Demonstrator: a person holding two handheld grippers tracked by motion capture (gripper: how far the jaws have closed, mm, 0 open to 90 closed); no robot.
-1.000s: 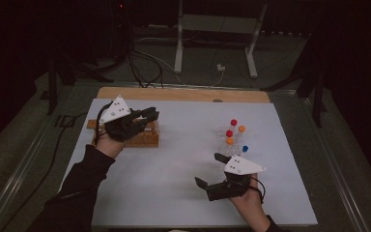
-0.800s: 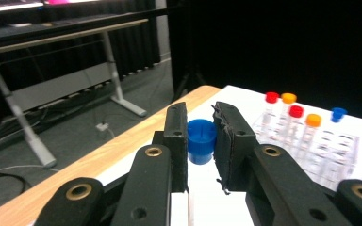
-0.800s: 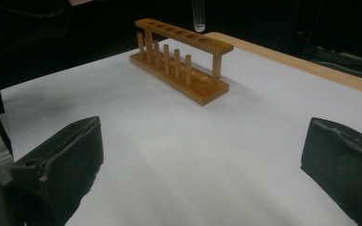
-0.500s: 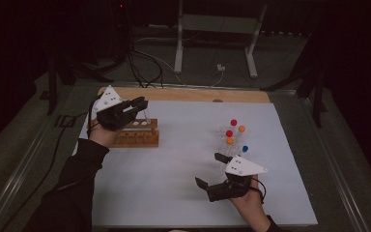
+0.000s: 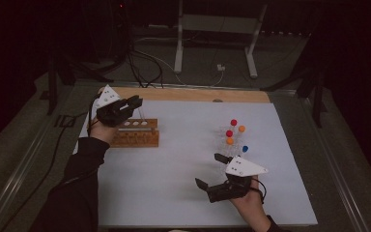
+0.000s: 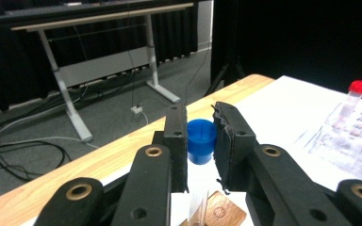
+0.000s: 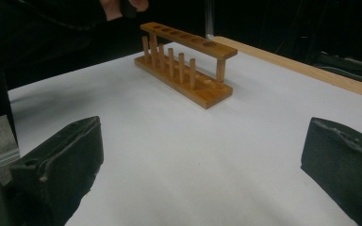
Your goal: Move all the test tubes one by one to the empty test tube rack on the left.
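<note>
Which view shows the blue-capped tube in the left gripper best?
Left gripper view: the blue-capped tube sits close-up between the left gripper jaws. High view gives just a thin clear tube over the wooden rack; right gripper view, a faint sliver.
</note>
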